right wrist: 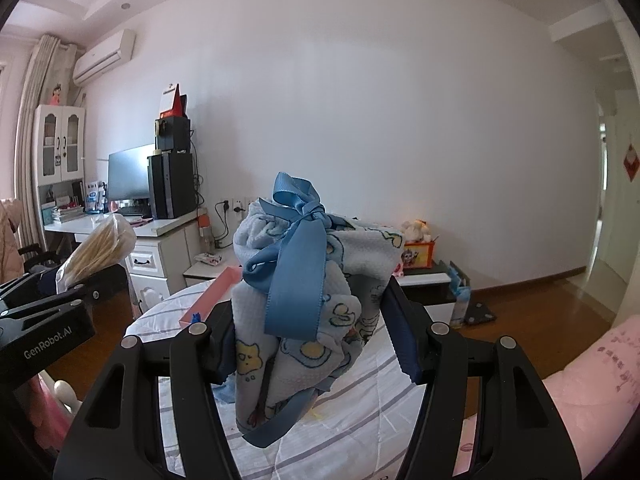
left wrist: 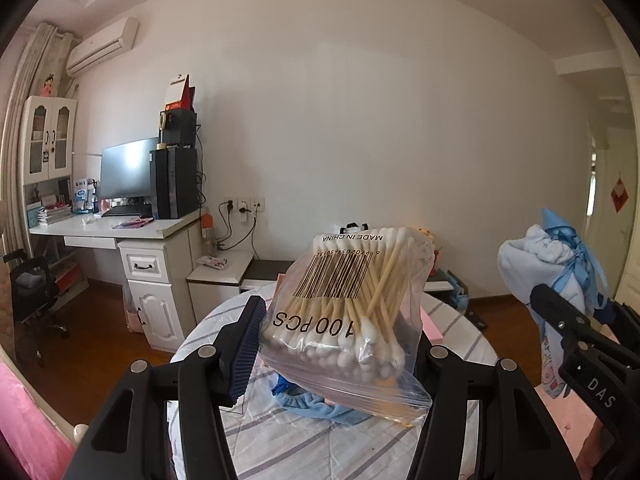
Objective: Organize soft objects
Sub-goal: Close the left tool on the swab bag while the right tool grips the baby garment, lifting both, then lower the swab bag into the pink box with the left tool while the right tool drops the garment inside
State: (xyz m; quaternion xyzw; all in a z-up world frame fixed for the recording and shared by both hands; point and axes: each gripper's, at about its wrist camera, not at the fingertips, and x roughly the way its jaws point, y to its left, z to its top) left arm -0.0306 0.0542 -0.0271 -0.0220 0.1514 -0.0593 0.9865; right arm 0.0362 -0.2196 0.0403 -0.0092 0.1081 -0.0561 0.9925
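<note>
We are in a bedroom with white walls, a white desk and monitor [left wrist: 128, 168] at about ten o'clock, and below us a bed [left wrist: 320, 440] under a striped sheet.

Starting on the left, our left gripper [left wrist: 340, 332] is part-closed on a clear bag of cotton swabs [left wrist: 352, 300], which stands between the pads and rises toward twelve o'clock, lifted clear of the sheet. Under it on the bed lies a blue cloth [left wrist: 320, 404]. A pink box [right wrist: 212, 296] lies farther back on the bed, at about eleven o'clock in the right wrist view.

To the right, our right gripper [right wrist: 312, 344] is part-closed on a rolled baby blanket [right wrist: 304, 320] tied with a blue ribbon [right wrist: 296, 264], upright between the pads.

We judge both are being carried to a place. We should keep both grips steady, as the slick bag could slide, and set each down low before releasing.
</note>
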